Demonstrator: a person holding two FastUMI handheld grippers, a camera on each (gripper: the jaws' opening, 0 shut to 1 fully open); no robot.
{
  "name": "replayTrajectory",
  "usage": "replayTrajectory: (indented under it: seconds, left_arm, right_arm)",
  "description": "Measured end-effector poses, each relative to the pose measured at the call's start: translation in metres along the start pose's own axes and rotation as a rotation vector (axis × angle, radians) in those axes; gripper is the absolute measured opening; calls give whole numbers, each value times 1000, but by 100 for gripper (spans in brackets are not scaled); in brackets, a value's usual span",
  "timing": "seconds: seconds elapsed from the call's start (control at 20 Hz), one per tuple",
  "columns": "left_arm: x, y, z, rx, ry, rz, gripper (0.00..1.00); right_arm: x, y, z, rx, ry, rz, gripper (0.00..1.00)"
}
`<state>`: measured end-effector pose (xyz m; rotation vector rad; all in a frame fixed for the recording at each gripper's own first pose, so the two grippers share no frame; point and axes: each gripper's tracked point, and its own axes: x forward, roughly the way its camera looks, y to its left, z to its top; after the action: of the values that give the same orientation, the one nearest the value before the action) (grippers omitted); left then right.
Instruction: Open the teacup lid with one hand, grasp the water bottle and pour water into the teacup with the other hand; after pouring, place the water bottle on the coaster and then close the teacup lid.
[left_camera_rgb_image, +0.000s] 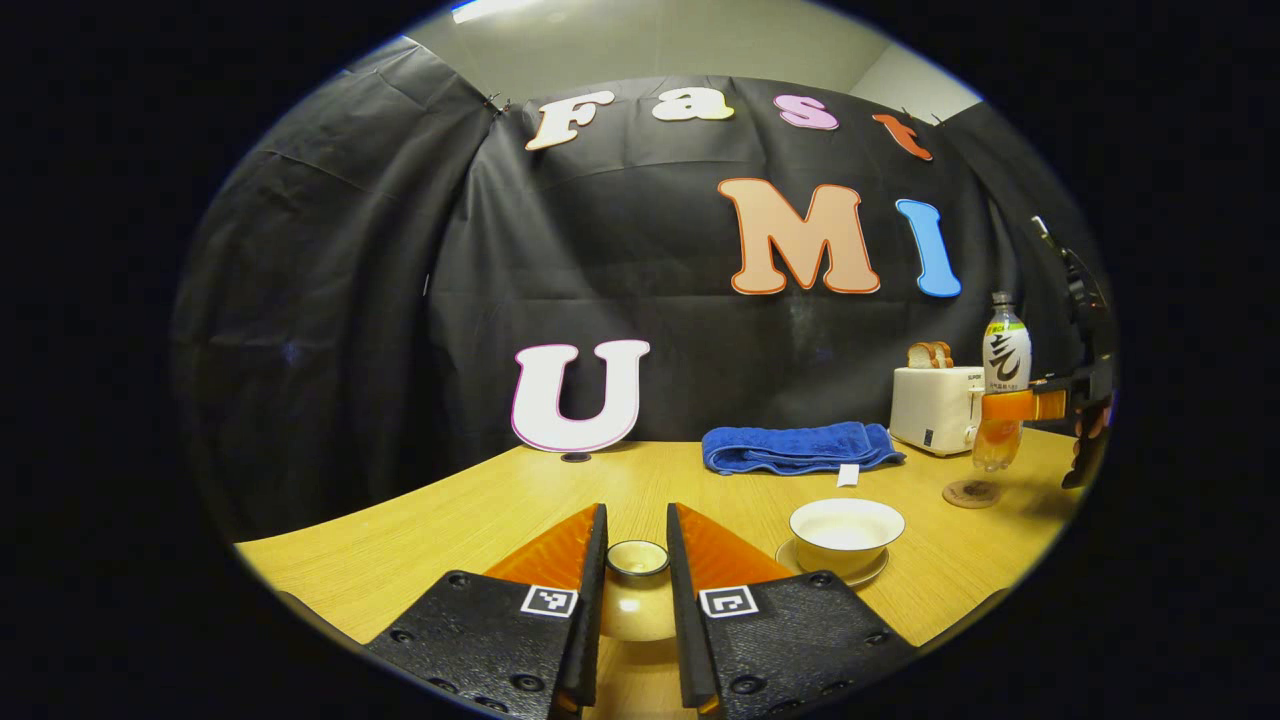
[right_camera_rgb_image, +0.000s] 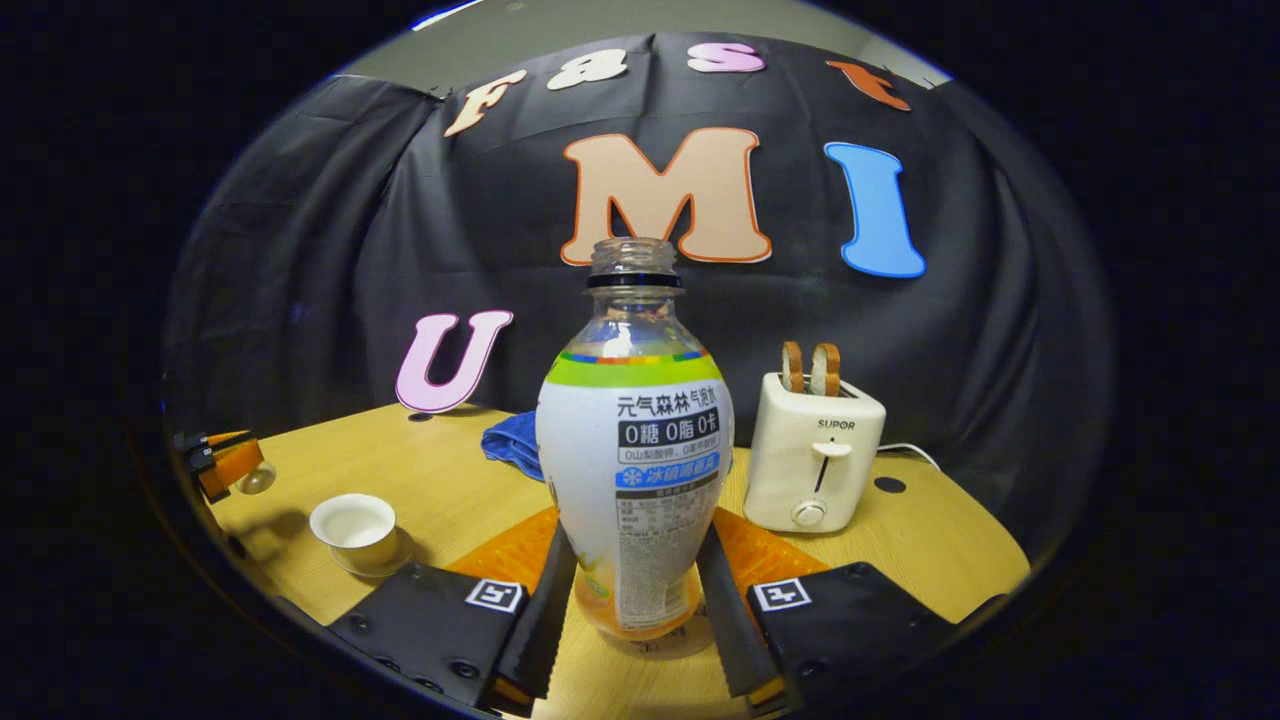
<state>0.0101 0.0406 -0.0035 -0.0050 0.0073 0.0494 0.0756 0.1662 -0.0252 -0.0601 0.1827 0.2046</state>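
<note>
My left gripper (left_camera_rgb_image: 636, 522) is shut on the cream teacup lid (left_camera_rgb_image: 637, 590), holding it above the table to the left of the cup. The white teacup (left_camera_rgb_image: 846, 530) stands uncovered on its saucer (left_camera_rgb_image: 800, 560). In the right gripper view, my right gripper (right_camera_rgb_image: 637, 535) is shut on the uncapped, upright water bottle (right_camera_rgb_image: 635, 470). In the left gripper view, the bottle (left_camera_rgb_image: 1005, 360) hangs just over the round coaster (left_camera_rgb_image: 970, 493), with the right gripper (left_camera_rgb_image: 1012, 405) clamped round its middle. The right gripper view also shows the cup (right_camera_rgb_image: 355, 528) and the left gripper (right_camera_rgb_image: 232, 465) with the lid (right_camera_rgb_image: 257, 480).
A white toaster (left_camera_rgb_image: 935, 408) with bread in its slots stands at the back right, close to the bottle. A folded blue towel (left_camera_rgb_image: 795, 447) lies behind the cup. The wooden table (left_camera_rgb_image: 420, 530) ends at a curved front edge.
</note>
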Motion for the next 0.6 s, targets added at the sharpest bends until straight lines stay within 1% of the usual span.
replayTrajectory:
  seconds: [0.05,0.1,0.25,0.4,0.6]
  left_arm:
    - [0,0,0,0,0,0,30]
    - [1,0,-1,0,-1,0,30]
    - [0,1,0,0,-1,0,30]
    - [1,0,-1,0,-1,0,30]
    - [1,0,-1,0,-1,0,30]
  right_arm:
    - [0,0,-1,14,7,-2,70]
    - [0,-1,-3,22,17,-5,68]
    - [0,1,-1,18,26,-1,69]
    - [4,-2,-6,9,19,2,67]
    - [9,-1,-16,7,34,3,72]
